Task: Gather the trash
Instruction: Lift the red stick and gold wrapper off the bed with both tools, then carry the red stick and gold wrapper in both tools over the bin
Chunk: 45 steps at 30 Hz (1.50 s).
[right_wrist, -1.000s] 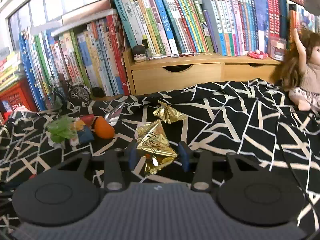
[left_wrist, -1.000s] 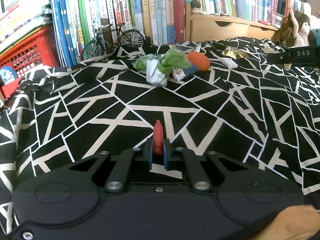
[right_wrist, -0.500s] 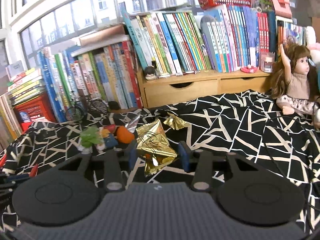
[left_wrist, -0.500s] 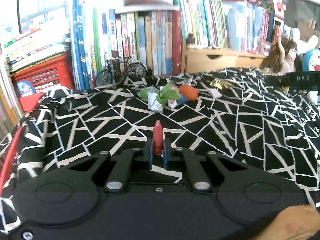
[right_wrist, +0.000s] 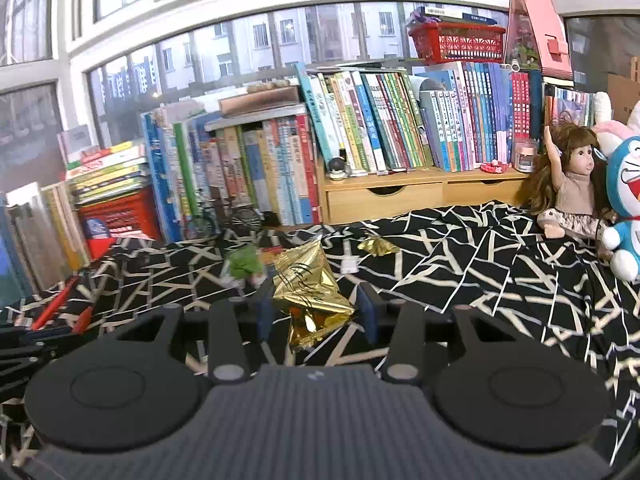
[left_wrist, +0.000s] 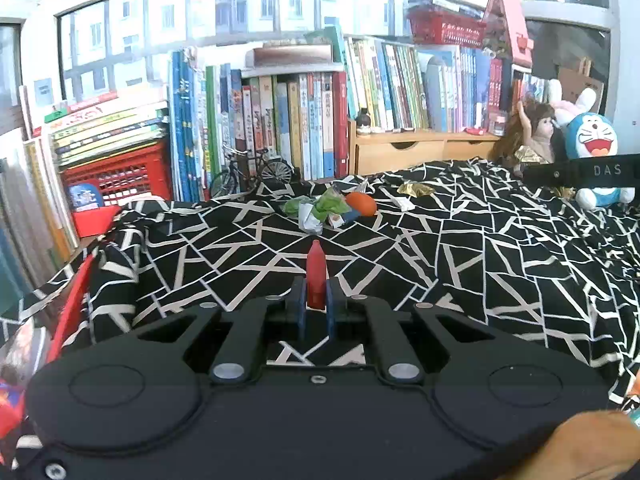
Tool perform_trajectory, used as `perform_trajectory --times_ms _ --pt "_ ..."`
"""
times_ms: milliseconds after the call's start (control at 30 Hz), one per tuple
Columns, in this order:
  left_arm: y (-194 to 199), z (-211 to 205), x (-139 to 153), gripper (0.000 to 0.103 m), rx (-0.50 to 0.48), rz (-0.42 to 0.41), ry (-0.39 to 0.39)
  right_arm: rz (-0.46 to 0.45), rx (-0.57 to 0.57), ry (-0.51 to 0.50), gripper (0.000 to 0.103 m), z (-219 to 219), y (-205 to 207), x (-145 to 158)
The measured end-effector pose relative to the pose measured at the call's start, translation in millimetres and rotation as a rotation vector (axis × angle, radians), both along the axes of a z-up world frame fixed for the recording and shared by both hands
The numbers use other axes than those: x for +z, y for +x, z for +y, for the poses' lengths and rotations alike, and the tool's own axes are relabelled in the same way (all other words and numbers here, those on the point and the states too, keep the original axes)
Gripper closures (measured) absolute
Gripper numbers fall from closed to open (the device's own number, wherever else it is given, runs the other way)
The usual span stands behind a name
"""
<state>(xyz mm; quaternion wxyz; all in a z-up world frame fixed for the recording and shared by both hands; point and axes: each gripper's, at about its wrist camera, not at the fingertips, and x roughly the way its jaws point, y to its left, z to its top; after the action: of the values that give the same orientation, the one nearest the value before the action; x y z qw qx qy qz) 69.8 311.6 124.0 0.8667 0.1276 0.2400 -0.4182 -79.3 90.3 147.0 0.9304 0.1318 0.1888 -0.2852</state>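
Observation:
My left gripper [left_wrist: 315,312] is shut on a small red pointed piece [left_wrist: 315,278] that sticks up between the blue pads, above the black-and-white patterned cloth [left_wrist: 460,264]. Farther back lies a pile of trash [left_wrist: 328,210]: green and white wrappers with an orange object [left_wrist: 361,204]. A gold wrapper [left_wrist: 416,189] and a white scrap [left_wrist: 404,203] lie to its right. My right gripper [right_wrist: 316,312] is shut on a crumpled gold wrapper [right_wrist: 310,296], held above the cloth. Beyond it are a second gold wrapper [right_wrist: 376,246], a white scrap [right_wrist: 349,266] and the green wrapper [right_wrist: 244,264].
Rows of books [right_wrist: 360,128] and a wooden drawer shelf [right_wrist: 420,196] line the back. A red crate [left_wrist: 116,176] and a model bicycle [left_wrist: 252,172] stand at the left. A doll [right_wrist: 568,188] and a blue plush [right_wrist: 624,204] sit on the right. A hand [left_wrist: 592,440] holds the left gripper.
Both grippers have risen and drawn back from the cloth, each still holding its piece. The trash pile now looks smaller and farther, and the window shows above the books.

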Motion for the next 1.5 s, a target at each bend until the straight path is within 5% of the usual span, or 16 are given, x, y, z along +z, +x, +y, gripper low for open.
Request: perform_trajectory --times_ms 833,1167,1500 --pt "-83 165 23 0.094 0.047 -0.092 -0.055 -0.048 0.084 -0.026 0.055 156 -67 16" --pt "-111 222 4 0.094 0.105 -0.047 -0.017 0.004 0.201 0.022 0.055 211 -72 -10" --pt "-136 272 -43 0.094 0.148 0.054 0.118 0.063 0.36 0.109 0.055 268 -63 -41"
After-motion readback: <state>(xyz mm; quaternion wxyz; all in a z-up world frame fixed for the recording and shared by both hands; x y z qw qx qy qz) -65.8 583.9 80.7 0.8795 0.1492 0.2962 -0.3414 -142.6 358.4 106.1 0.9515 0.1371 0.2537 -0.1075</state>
